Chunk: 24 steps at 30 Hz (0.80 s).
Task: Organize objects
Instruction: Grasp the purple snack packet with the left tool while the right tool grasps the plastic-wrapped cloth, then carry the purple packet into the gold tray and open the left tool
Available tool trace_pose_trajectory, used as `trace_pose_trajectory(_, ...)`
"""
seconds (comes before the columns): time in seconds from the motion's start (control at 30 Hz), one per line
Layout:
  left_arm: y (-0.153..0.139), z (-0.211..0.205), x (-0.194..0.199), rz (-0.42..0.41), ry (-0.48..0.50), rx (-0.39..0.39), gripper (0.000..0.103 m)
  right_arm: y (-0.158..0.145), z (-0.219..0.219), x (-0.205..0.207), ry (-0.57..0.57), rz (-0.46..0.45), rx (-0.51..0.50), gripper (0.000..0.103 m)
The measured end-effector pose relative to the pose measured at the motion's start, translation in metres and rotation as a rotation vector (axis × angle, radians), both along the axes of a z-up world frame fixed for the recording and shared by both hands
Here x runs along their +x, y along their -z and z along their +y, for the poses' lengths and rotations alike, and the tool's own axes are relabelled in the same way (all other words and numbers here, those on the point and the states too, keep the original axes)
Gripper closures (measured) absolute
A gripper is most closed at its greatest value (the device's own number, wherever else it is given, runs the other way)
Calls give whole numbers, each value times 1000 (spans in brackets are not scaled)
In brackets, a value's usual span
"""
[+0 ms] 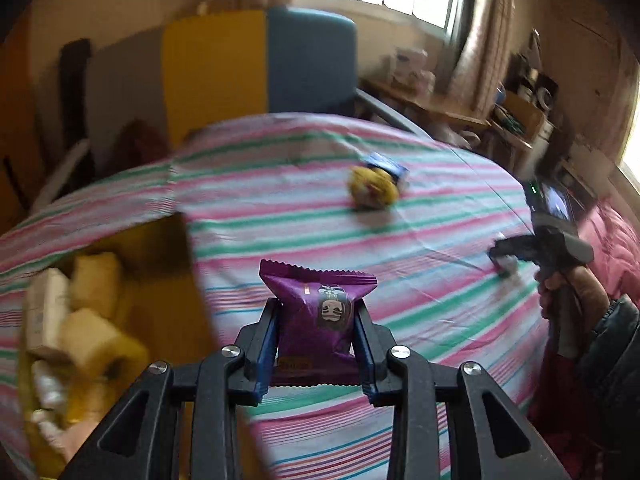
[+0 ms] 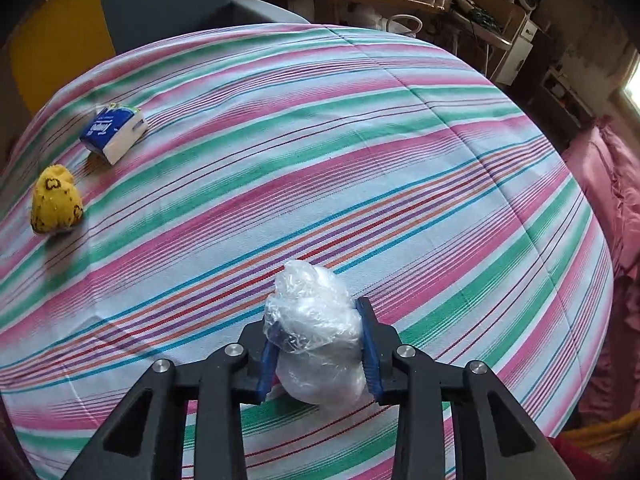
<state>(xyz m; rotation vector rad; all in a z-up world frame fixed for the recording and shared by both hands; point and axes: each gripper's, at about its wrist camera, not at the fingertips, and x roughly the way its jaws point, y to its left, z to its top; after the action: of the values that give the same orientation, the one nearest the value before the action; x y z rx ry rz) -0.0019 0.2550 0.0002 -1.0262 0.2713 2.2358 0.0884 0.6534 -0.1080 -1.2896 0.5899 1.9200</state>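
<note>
Two views: one fisheye picture from each handheld gripper, both looking down at a striped cloth.
Left wrist view, grip: the left gripper [image 1: 316, 340] has its fingers [image 1: 267, 344] closed narrow on a purple snack packet [image 1: 318, 316], lifted clear of the striped cloth [image 1: 420, 304].
Left wrist view, container: a yellow box [image 1: 160, 280] sits at lower left, blurred, with pale wrapped items [image 1: 72, 312] already inside; the packet is near it but not over it.
Left wrist view, far side: a yellow sock ball [image 1: 372, 190] touches a blue tissue pack [image 1: 390, 168] on the cloth; the right gripper [image 1: 506, 260], held by a hand [image 1: 568, 292], is well apart at right.
Right wrist view, grip: the fingers [image 2: 370, 344] are pressed narrow around a crumpled clear plastic bag [image 2: 316, 336], which bulges past them.
Right wrist view, remaining: the tissue pack [image 2: 114, 130] and sock ball [image 2: 56, 202] lie near each other at far left.
Risk, packet: gripped across its puffy middle, it could slide out, I judge, if swung fast toward the box.
Risk, bag: soft, slippery film may squeeze free or unravel once lifted.
Risk, blur: a hurried drop could miss the box.
</note>
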Motion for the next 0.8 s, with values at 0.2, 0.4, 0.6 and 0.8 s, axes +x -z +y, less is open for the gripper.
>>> trace_pose_trajectory(0.2,-13,-52,-5,75,-101,-10,69,2,-7,-4,-15,-16,28,67)
trace_pose_trajectory(0.4,-9,-80,-11,65,-159,-9,69,1,-9,-4,-25,-17,42,65)
trace_pose_trajectory(0.6,-1,-97,-13,52,-196,-5,69,3,-9,-4,-25,-15,50,65)
trace_pose_trajectory(0.8,4,-108,-16,43,-217,0,69,2,-15,-6,-40,-29,81,65)
